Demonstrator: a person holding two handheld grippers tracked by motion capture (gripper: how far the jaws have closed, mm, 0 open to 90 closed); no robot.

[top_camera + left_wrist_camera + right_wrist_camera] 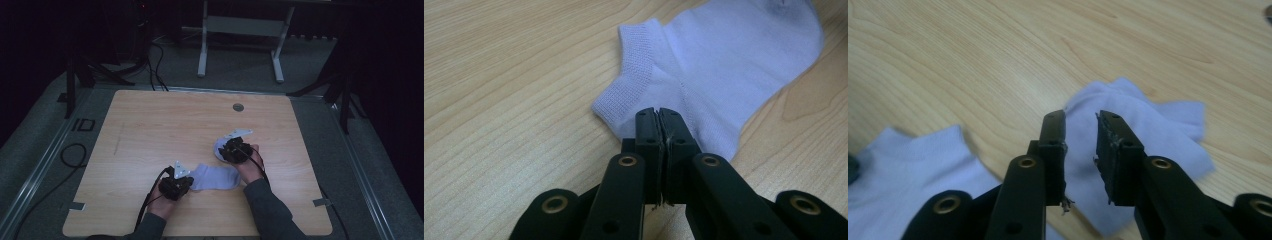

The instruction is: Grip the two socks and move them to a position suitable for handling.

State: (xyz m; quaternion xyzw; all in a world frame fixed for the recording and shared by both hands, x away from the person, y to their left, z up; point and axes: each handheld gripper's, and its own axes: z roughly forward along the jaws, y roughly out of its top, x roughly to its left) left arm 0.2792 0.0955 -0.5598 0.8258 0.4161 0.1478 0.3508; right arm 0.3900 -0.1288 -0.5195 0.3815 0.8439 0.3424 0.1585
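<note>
Left gripper [658, 114] pinches the flat sock [724, 65]; right gripper [1081, 120], jaws spread, hovers over the crumpled sock [1148, 130]

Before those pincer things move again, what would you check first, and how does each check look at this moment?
1. Left gripper shut on the flat sock near its cuff: ok.
2. Right gripper open, ready to grab: ok.
3. Right gripper lined up over the crumpled sock: ok.
4. Whether its jaws already touch that sock: cannot tell.
5. The two socks lie apart, not tangled: ok.
6. Bare wooden table around both socks: ok.
</note>
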